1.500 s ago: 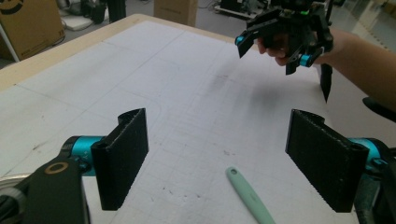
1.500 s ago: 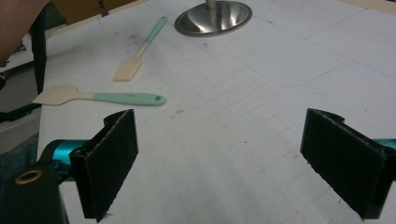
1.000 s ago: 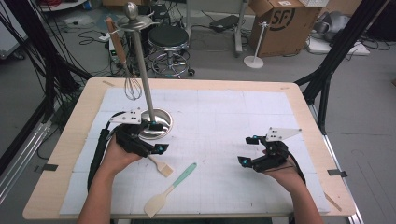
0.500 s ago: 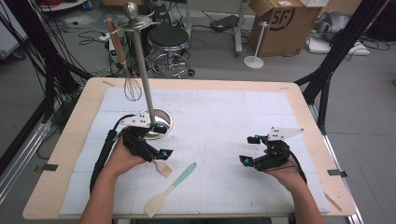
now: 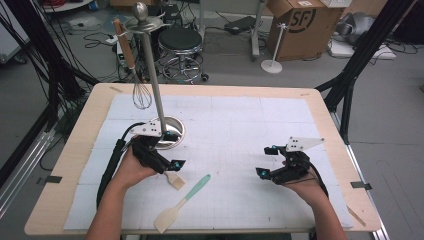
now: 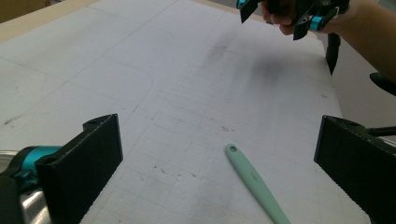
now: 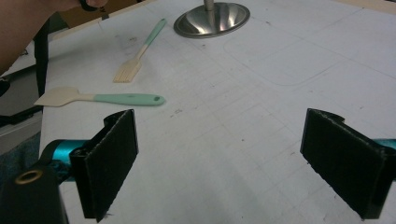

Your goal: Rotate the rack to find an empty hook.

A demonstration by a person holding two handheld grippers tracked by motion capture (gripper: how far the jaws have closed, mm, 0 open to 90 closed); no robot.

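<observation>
Left gripper (image 5: pixel 172 167) has just been opening, jaws wide now, nothing between them. It sits by the stand base (image 5: pixel 172 135), over the brush (image 5: pixel 175 179); only the bristle end shows in the high view, handle hidden under the gripper. In the right gripper view the brush (image 7: pixel 140 51) lies whole, mint handle toward the base, bristles toward the table's near edge. Spatula (image 5: pixel 181 205) lies just beside it, long axis diagonal, pale blade near the edge, handle up-right. Right gripper (image 5: pixel 270 162) rests well apart, jaws wide, empty. Whisk (image 5: pixel 142 92) hangs on the stand.
</observation>
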